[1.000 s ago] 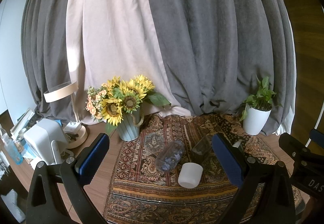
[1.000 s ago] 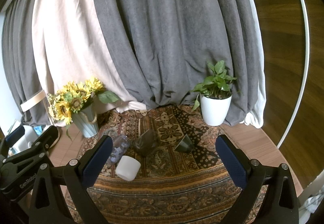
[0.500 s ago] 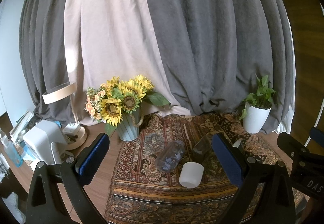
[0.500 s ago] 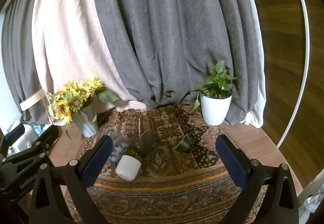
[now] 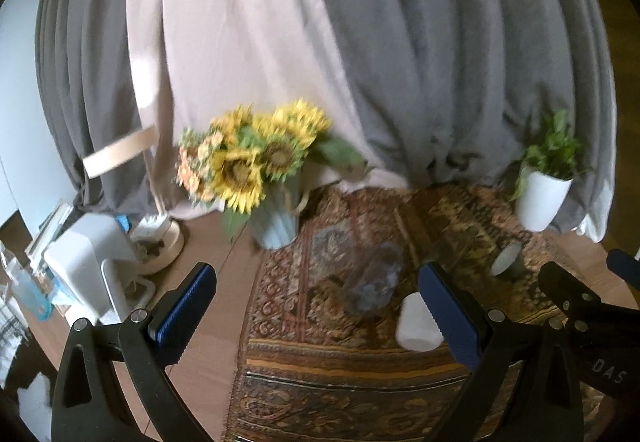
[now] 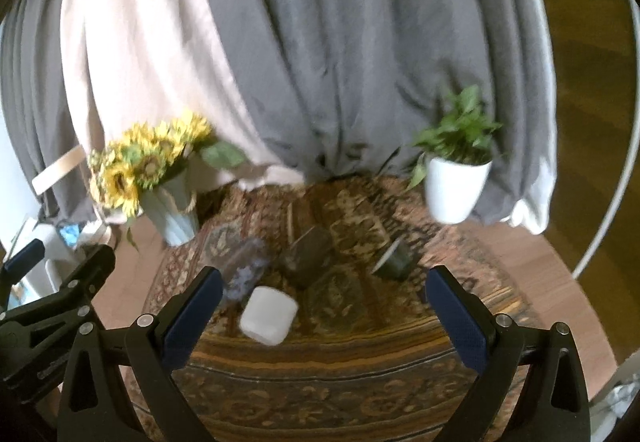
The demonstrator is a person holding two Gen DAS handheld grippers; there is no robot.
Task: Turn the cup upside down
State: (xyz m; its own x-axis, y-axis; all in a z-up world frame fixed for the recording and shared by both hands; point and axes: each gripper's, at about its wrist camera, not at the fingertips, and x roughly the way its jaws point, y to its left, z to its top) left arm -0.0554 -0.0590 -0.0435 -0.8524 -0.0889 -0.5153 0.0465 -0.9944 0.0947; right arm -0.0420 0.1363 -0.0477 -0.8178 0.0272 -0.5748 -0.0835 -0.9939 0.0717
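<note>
White, the cup (image 6: 269, 315) lies tipped on the patterned rug (image 6: 340, 354), just ahead of the right claw (image 6: 324, 318) and toward its left finger. Off beyond the left claw's (image 5: 316, 316) right finger, it seems nearer the right. Both claws gape wide, empty.

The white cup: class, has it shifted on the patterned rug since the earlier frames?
No. The white cup lies beside the clear bottle on the rug; only the cameras moved.
</note>
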